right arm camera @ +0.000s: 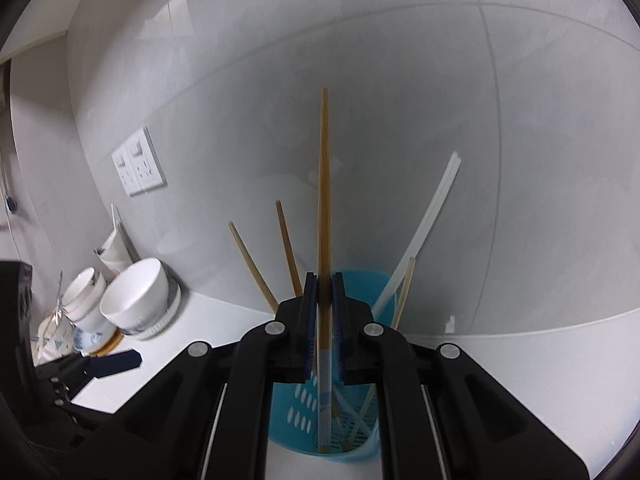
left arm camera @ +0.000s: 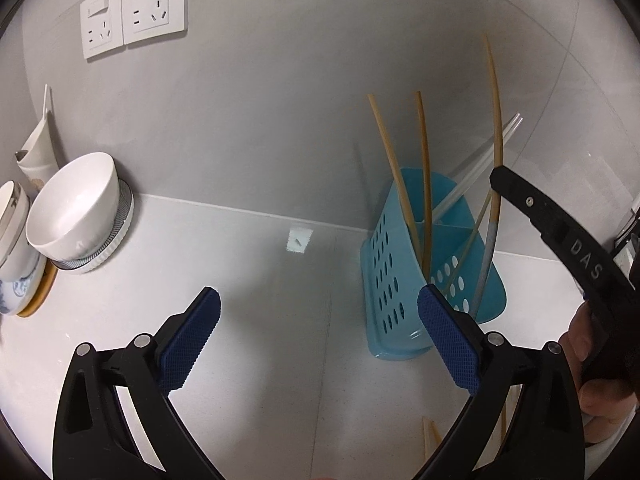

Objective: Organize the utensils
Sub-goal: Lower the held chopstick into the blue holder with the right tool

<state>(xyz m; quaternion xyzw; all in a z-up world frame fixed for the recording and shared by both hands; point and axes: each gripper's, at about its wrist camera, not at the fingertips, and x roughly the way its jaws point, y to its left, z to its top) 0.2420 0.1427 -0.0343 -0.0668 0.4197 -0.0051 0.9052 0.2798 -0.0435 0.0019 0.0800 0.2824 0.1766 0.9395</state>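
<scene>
Two blue pads of my left gripper (left arm camera: 318,328) stand spread wide over the white counter (left arm camera: 240,280), nothing between them; the blue utensil holder (left arm camera: 400,280) sits just ahead to the right, bamboo chopsticks (left arm camera: 392,152) leaning inside it. From my right wrist, my right gripper (right arm camera: 324,316) is pinched tight on an upright chopstick (right arm camera: 325,200), whose pale lower end reaches down into the holder directly beneath the pads. White bowls (right arm camera: 136,292) sit far left.
</scene>
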